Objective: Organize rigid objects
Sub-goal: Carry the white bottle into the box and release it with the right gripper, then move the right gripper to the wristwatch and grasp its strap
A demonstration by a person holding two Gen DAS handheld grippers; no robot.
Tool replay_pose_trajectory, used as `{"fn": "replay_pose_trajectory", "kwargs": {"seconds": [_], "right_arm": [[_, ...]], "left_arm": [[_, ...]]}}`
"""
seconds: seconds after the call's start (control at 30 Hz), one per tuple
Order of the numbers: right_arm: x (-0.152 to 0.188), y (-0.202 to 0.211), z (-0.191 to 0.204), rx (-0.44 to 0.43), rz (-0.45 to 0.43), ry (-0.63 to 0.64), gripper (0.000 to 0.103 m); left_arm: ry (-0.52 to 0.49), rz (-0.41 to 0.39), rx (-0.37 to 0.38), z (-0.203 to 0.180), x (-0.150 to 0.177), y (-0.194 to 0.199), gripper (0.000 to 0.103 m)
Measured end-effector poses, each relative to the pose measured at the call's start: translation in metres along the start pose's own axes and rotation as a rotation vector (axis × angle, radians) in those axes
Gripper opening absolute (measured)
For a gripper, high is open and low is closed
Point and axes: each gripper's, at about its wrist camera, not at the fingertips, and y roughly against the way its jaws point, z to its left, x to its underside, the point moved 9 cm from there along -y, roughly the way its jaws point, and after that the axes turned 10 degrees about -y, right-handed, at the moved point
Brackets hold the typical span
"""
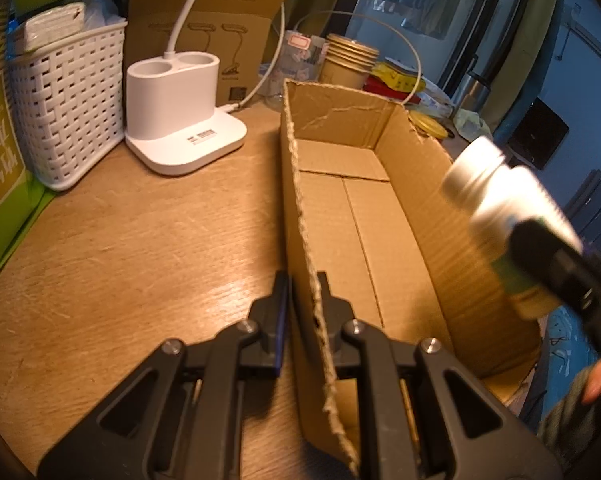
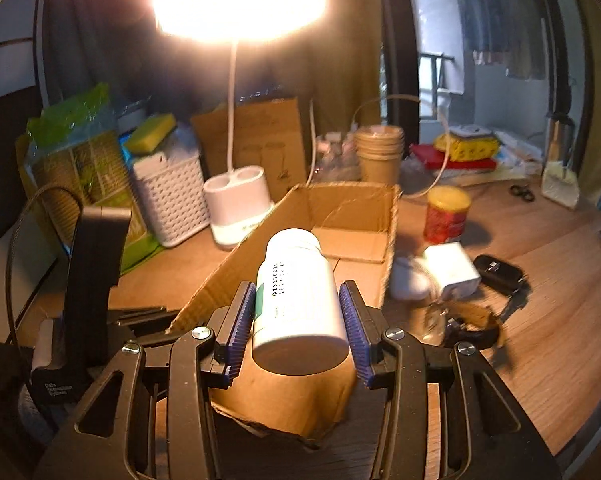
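A long, open-topped brown cardboard box (image 1: 380, 216) with torn edges lies on the wooden table (image 1: 140, 248), and everything here is placed by it. Well to its left stands a white woven plastic basket (image 1: 68, 100), stuffed with packets; between basket and box sits the white two-well base of a desk lamp (image 1: 180, 116), its stalk rising to a glaring head in the right wrist view. On the box's left wall, near the close end, the left gripper (image 1: 304, 292) is pressed together on the cardboard, one black finger outside the wall and one inside. Above the box's near end, the right gripper (image 2: 298, 312) pinches a white plastic pill bottle with a green-edged label (image 2: 296, 300) between its blue ribbed pads (image 2: 242, 320); the bottle lies along the fingers, cap pointing away, off the box floor. Behind the box's far end is a stack of brown paper cups (image 2: 380, 152). To the box's right stand a red can with a yellow lid (image 2: 446, 216), a white charger block (image 2: 452, 270) and a black key fob (image 2: 498, 272).
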Motion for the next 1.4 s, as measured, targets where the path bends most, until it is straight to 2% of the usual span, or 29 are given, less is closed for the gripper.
{"fn": "replay_pose_trajectory", "kwargs": {"seconds": [0.3, 0.6, 1.17, 1.4], "right_arm": [[0.016, -0.014, 0.006, -0.035, 0.096, -0.002, 0.046], [0.02, -0.014, 0.007, -0.055, 0.13, -0.011, 0.046], [0.007, 0.002, -0.002, -0.043, 0.072, -0.02, 0.046], [-0.004, 0.015, -0.029, 0.008, 0.027, -0.063, 0.047]], "left_arm": [[0.0, 0.0, -0.001, 0.0, 0.0, 0.0, 0.012], [0.001, 0.004, 0.003, -0.001, 0.001, -0.001, 0.012], [0.003, 0.006, 0.011, -0.002, 0.001, -0.002, 0.012], [0.004, 0.006, 0.012, -0.001, 0.001, -0.002, 0.012]]}}
